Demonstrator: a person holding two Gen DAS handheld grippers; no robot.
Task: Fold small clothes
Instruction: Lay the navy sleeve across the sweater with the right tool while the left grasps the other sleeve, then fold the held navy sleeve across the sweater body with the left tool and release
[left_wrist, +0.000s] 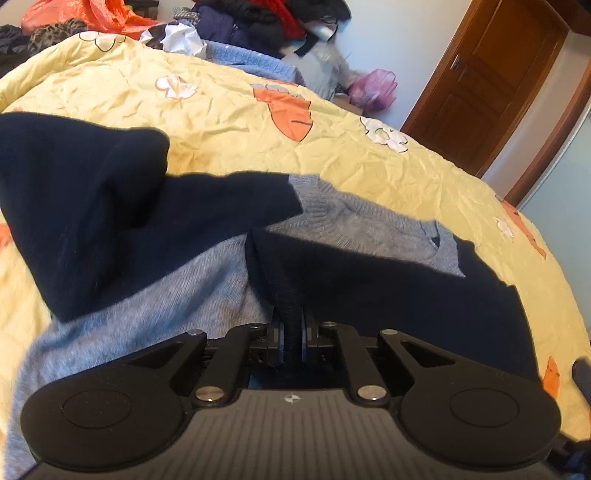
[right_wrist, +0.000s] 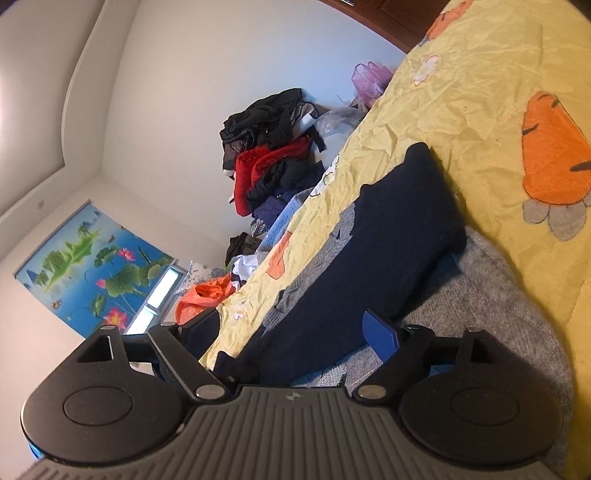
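Observation:
A grey-blue knit sweater (left_wrist: 155, 314) with navy sleeves lies on a yellow bedspread (left_wrist: 229, 125). My left gripper (left_wrist: 293, 325) is shut on the ribbed cuff of the right navy sleeve (left_wrist: 388, 284), lifted over the grey body. The other navy sleeve (left_wrist: 92, 206) lies folded across the sweater at the left. In the right wrist view my right gripper (right_wrist: 291, 332) is open, tilted sideways, its jaws wide on either side of a navy sleeve (right_wrist: 376, 251) lying on the grey body (right_wrist: 491, 295). One blue pad (right_wrist: 380, 334) shows.
A pile of dark, red and blue clothes (left_wrist: 258, 22) and an orange plastic bag (left_wrist: 92, 14) sit at the bed's far edge. A pink bag (left_wrist: 373, 88) lies on the floor near a brown wooden door (left_wrist: 480, 85). A lotus poster (right_wrist: 88, 269) hangs on the wall.

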